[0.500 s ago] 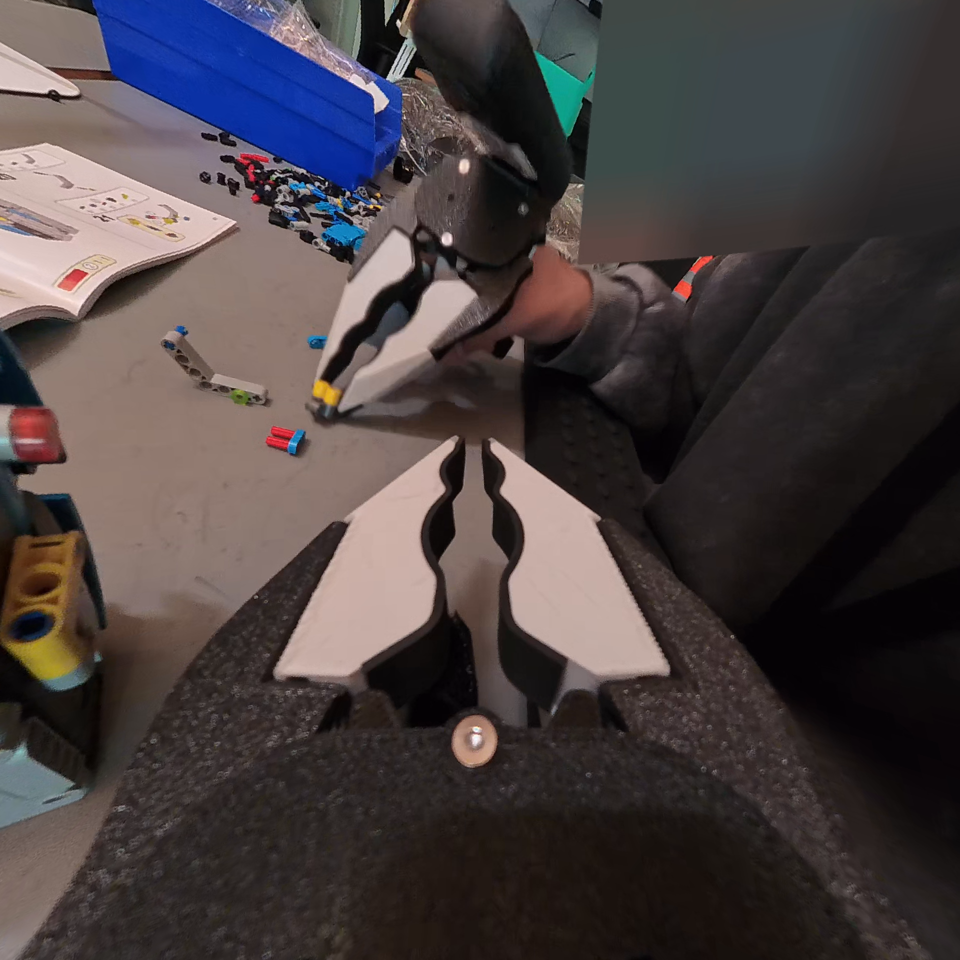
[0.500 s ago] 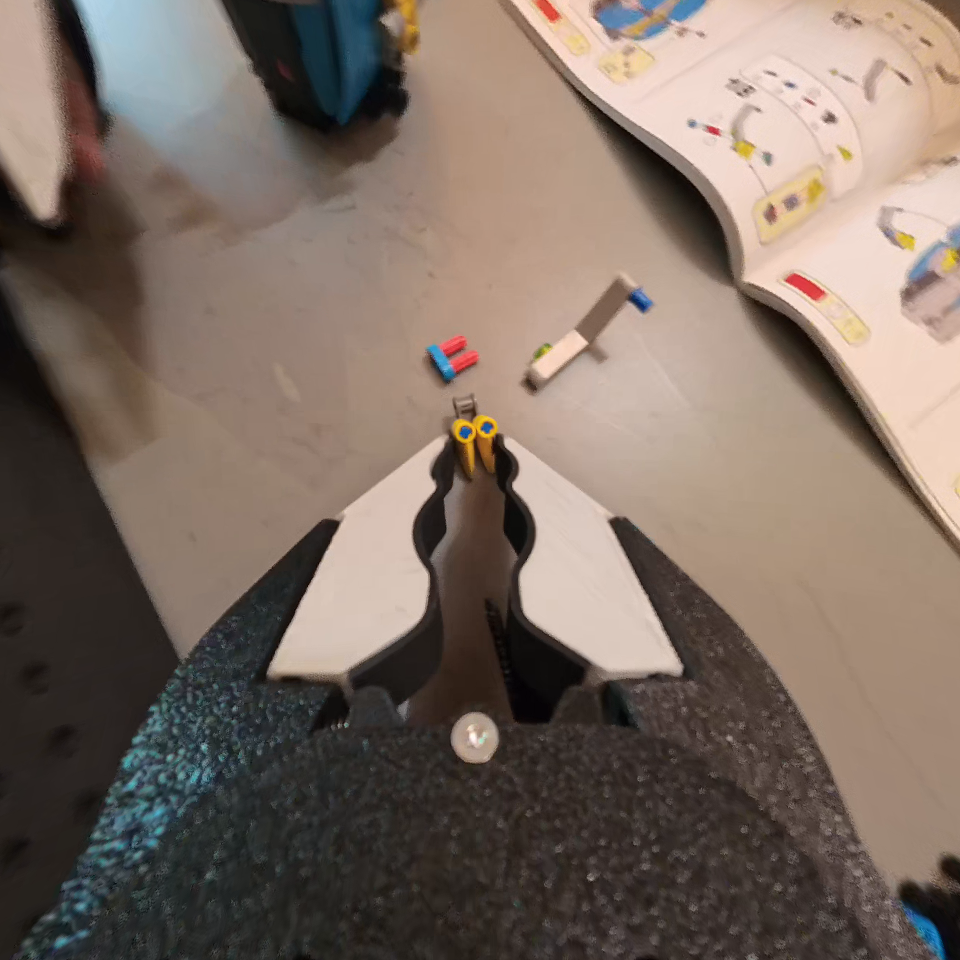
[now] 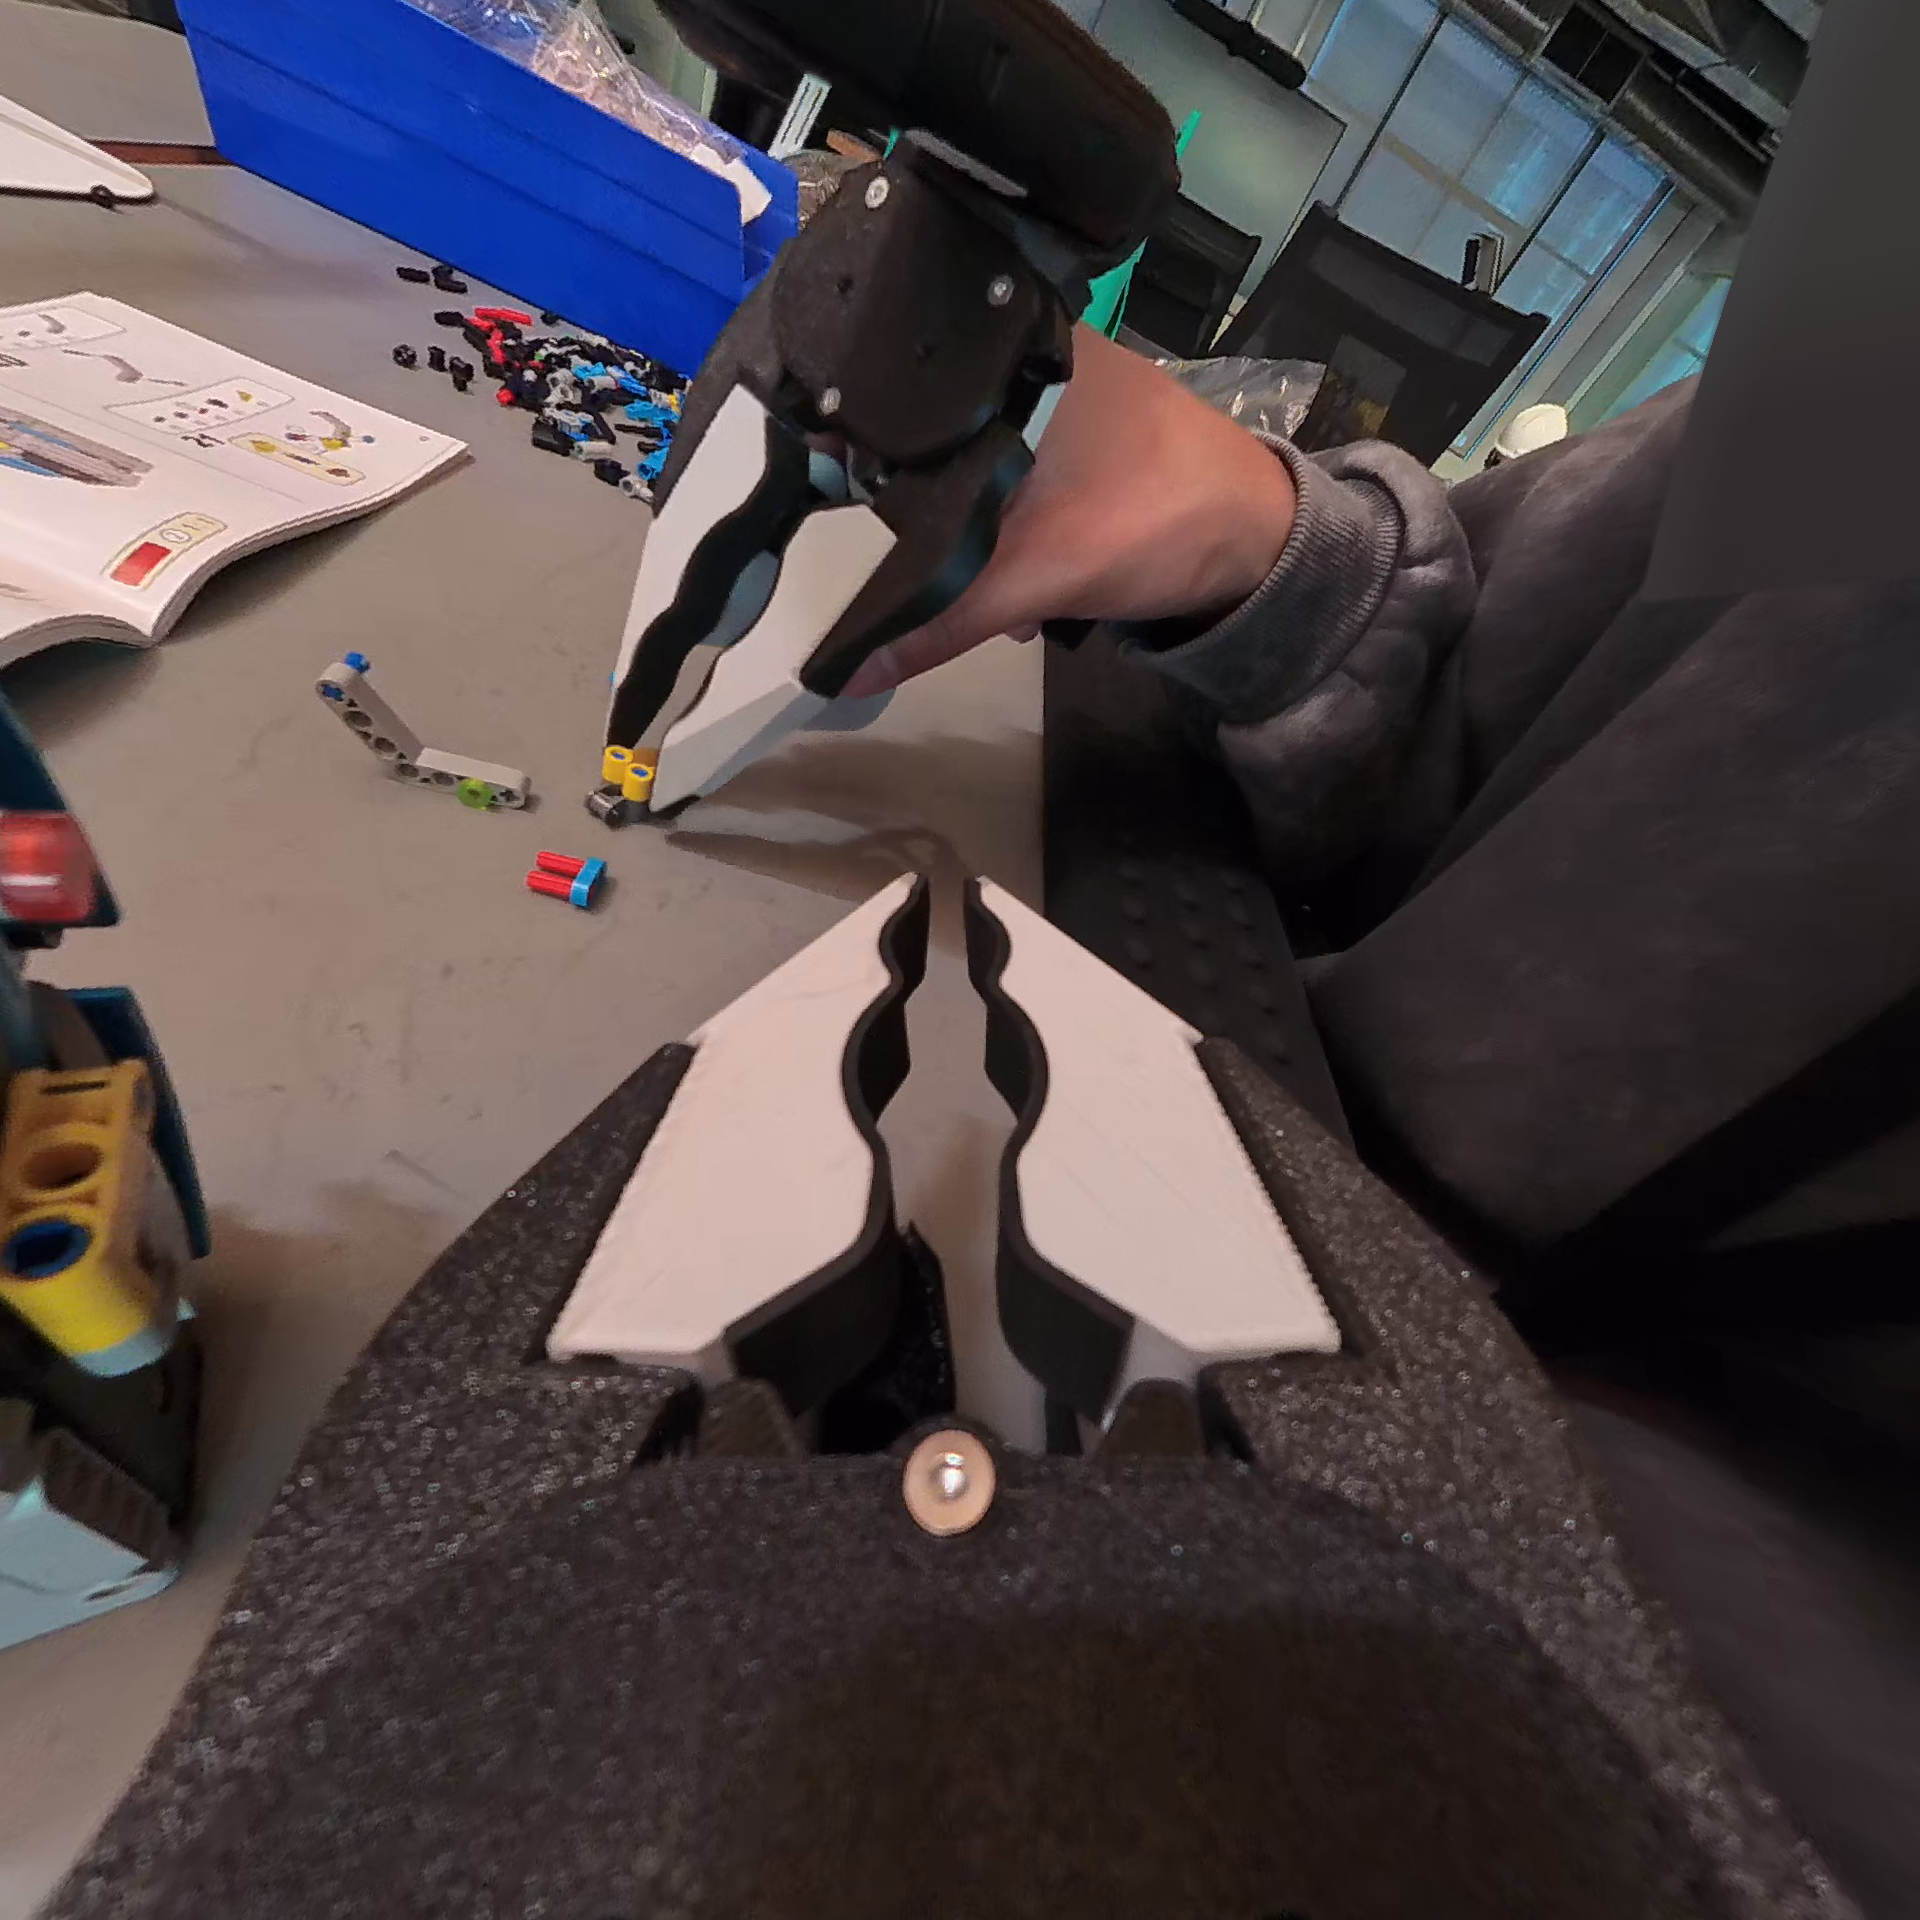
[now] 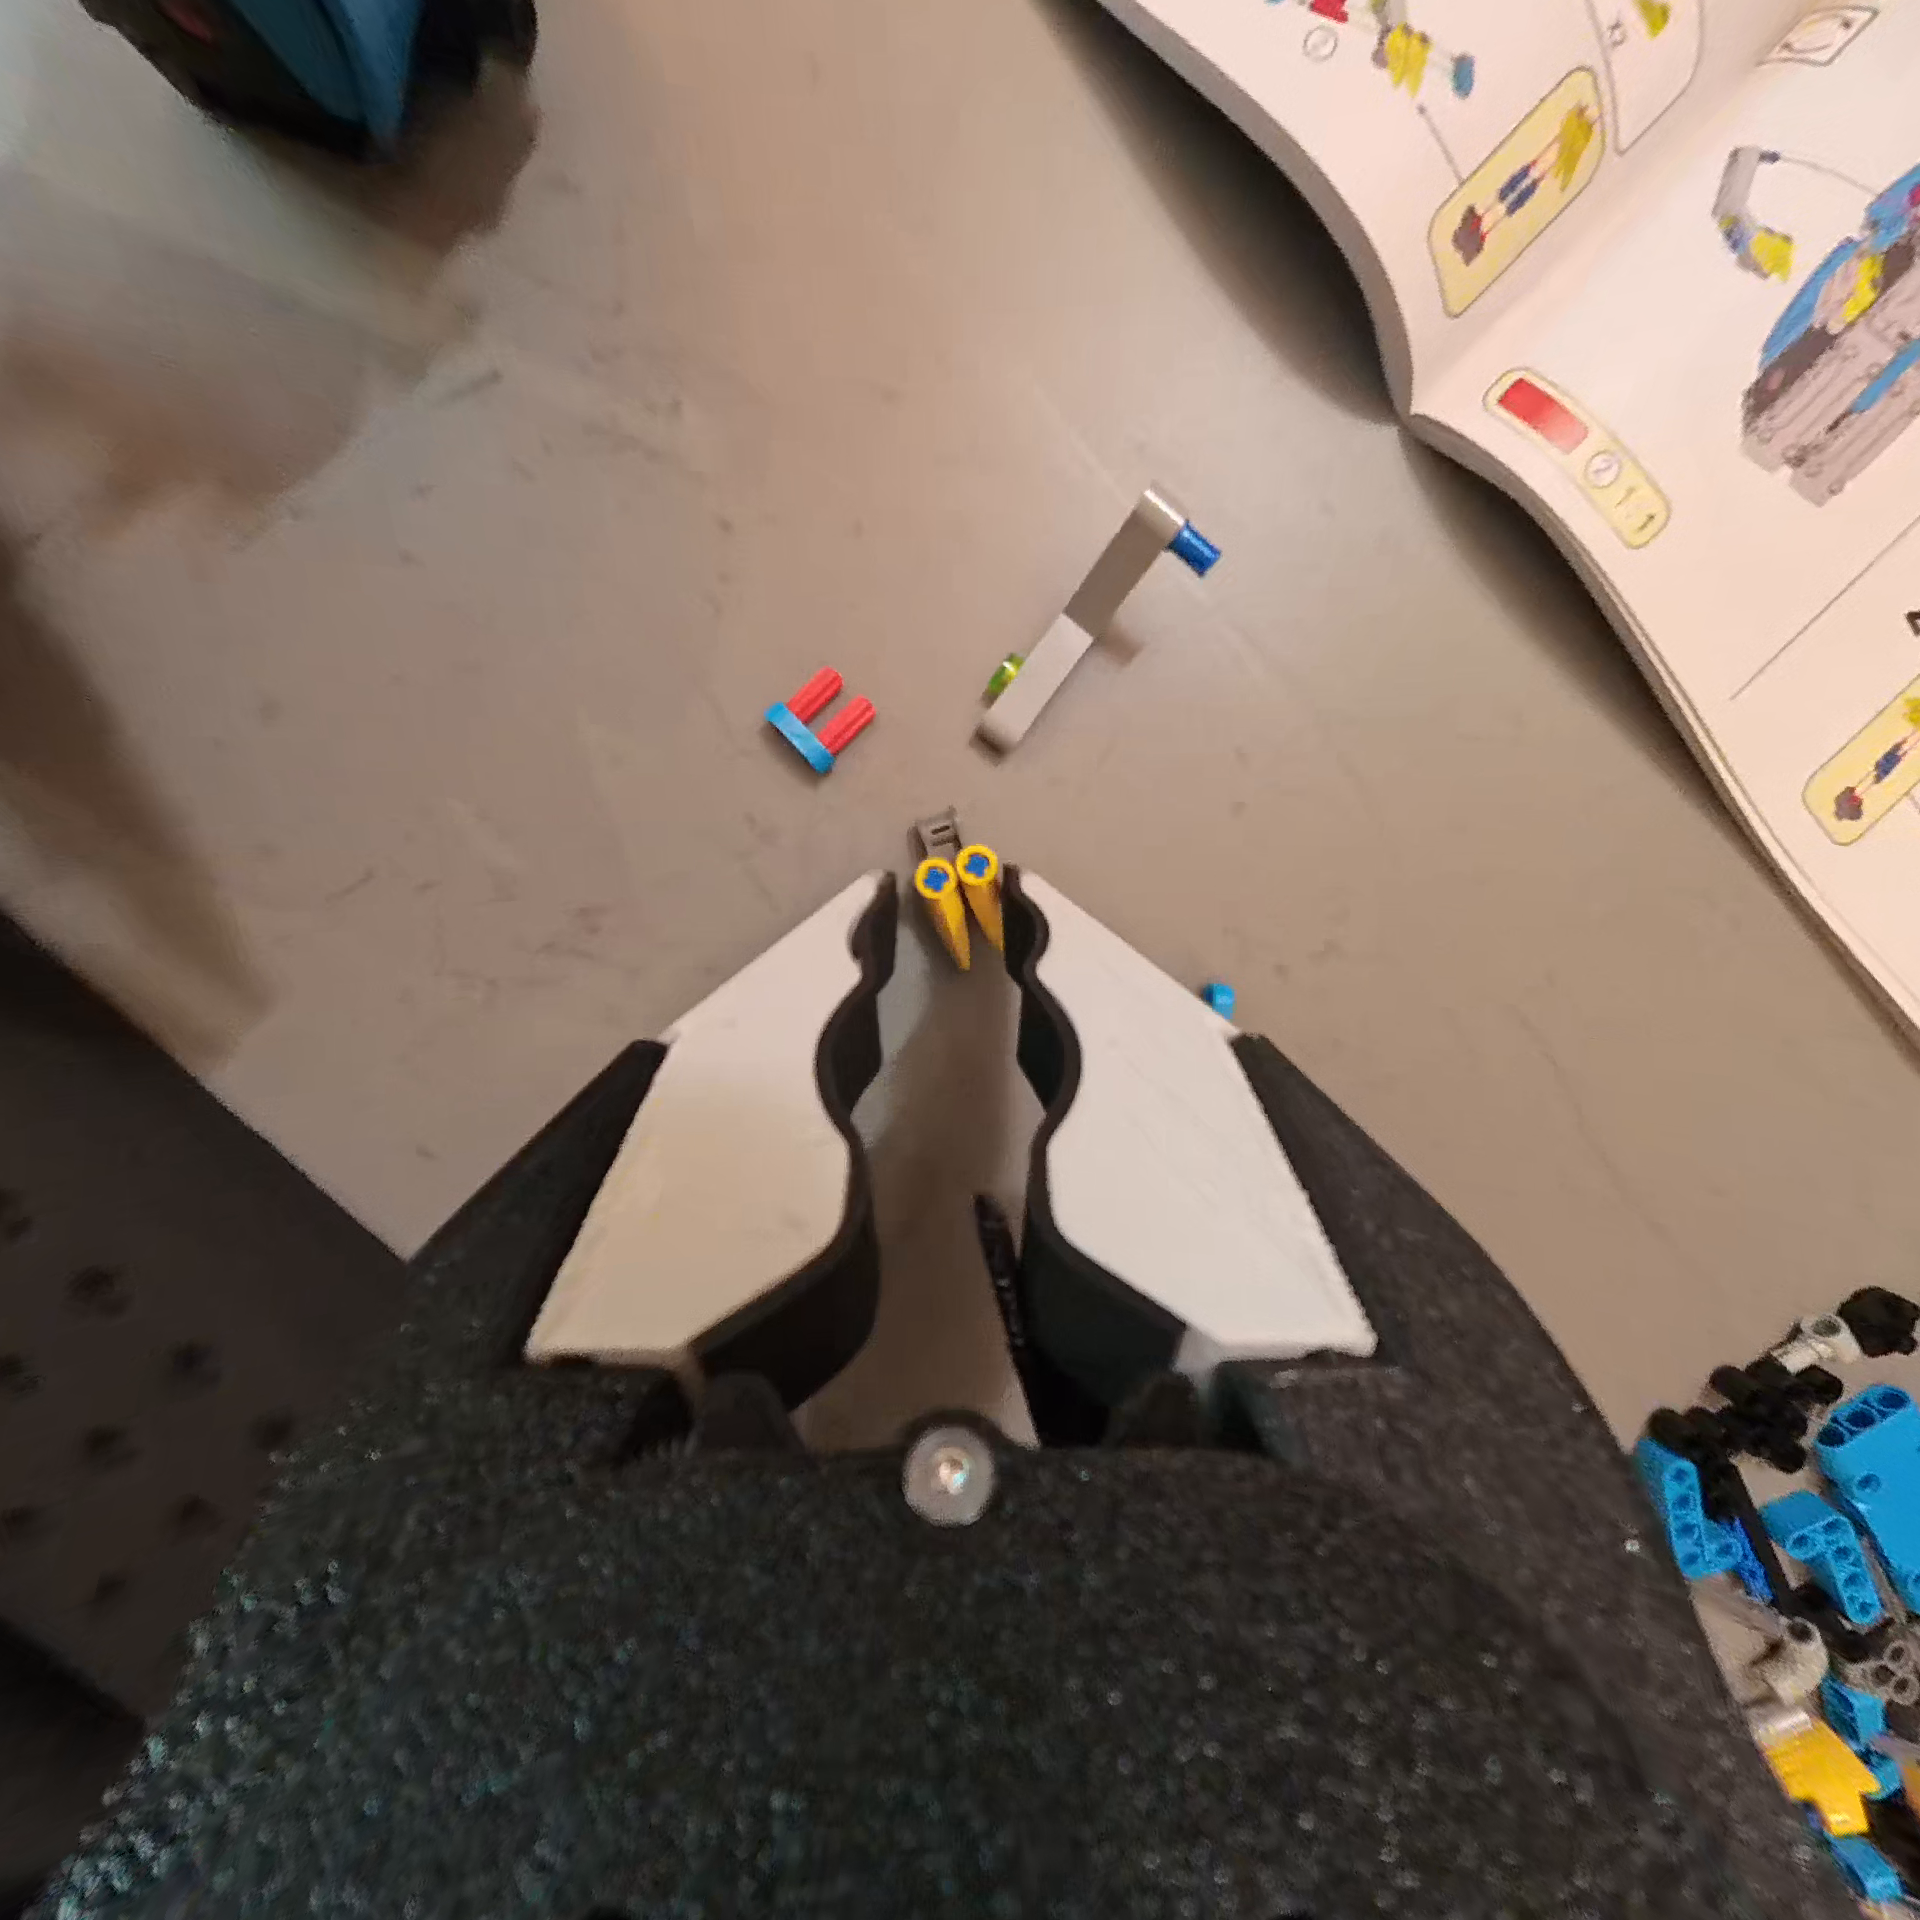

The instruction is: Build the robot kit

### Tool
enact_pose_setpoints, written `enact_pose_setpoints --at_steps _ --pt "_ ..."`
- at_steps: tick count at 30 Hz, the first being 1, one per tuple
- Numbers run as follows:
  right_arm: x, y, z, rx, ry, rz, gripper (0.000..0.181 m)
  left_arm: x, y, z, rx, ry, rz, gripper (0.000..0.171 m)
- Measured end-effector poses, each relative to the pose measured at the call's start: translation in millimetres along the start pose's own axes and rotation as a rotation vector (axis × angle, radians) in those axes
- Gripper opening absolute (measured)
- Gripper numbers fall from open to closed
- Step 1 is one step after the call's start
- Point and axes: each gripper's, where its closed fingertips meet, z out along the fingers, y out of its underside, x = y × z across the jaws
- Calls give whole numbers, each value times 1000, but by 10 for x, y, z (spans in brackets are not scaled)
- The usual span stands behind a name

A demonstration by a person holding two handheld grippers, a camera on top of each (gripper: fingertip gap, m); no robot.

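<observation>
Right gripper (image 4: 951,883) fingers are pinched on a small yellow piece (image 4: 958,899): two yellow tubes side by side with blue centres, long axis running back between the fingers, blue ends pointing forward out of the tips. Tips sit low at the grey bench (image 4: 727,416); a small dark grey piece (image 4: 935,831) lies just ahead of and under the yellow ends, contact unclear from the right wrist view. In the left wrist view the same pair shows at centre-left of frame, yellow piece at the fingertips right above the dark grey bit on the bench. Left gripper (image 3: 943,894) is nearly closed, a narrow gap between its fingers, nothing in it; hanging over the bench edge, well apart from the parts, so the right one is the nearer by far. Ahead of the right fingers: red-and-blue piece (image 4: 821,720) up and to the left, bent grey beam (image 4: 1081,623) with a blue pin and a green bit up and to the right, both near but not touching. Open instruction booklet (image 4: 1662,312) upper right of frame, loose parts pile (image 4: 1808,1538) lower right. Blue bin (image 3: 468,156) upper left in the left wrist view, partly built model (image 3: 73,1195) at left edge.
</observation>
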Motion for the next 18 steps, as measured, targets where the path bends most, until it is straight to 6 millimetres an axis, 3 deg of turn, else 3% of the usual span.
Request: enact_pose_setpoints --at_steps 6,10,12,15,18 --pt "49 -78 -127 95 -1 -121 20 40 17 10 -11 -14 53 6" --pt "-1 -139 -194 203 -74 -239 9 44 24 14 -15 -15 59 6" --pt "3 -125 -163 203 -83 -244 14 41 24 14 -16 -16 56 6" --pt "-26 -142 -86 224 -126 -178 41 43 27 15 -18 -19 62 6" --pt "-53 -66 -14 212 -139 -126 39 57 29 14 -18 -22 79 6"
